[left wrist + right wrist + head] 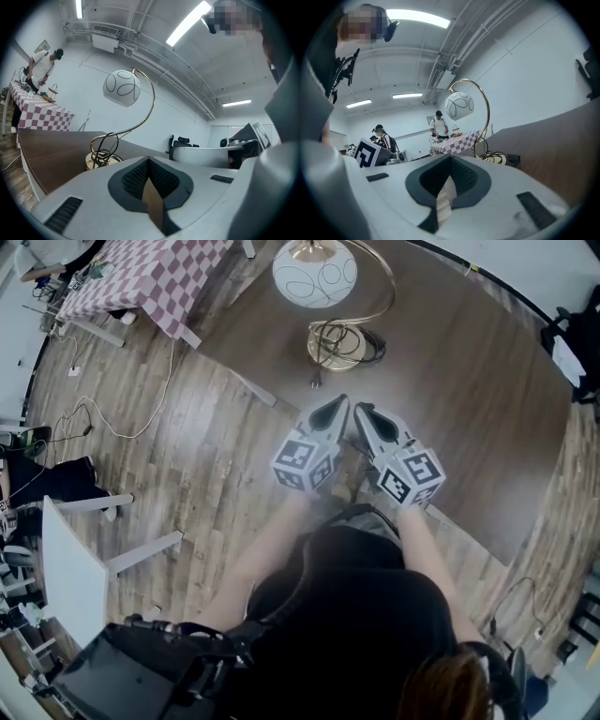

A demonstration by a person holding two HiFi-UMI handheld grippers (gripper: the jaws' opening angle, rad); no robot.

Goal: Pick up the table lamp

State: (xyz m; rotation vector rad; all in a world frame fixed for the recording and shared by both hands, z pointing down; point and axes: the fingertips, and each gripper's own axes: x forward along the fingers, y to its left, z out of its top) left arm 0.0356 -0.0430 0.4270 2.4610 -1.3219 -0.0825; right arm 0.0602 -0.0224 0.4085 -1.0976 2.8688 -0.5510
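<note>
Now the left hand-held gripper (336,405) and right hand-held gripper (362,412) are clenched, empty. Ahead, the table lamp (316,274) stands on the counter (469,381).

My table lamp (315,276) has a white globe with thin dark swirls, a gold stem and base, and a black cord (367,341). The table (469,381) is dark brown. My left gripper (337,405) and right gripper (364,412) are pale grey with black-and-white marker cubes. The checked cloth (150,273) is red and white, and the plank floor (206,474) is grey-brown.
</note>
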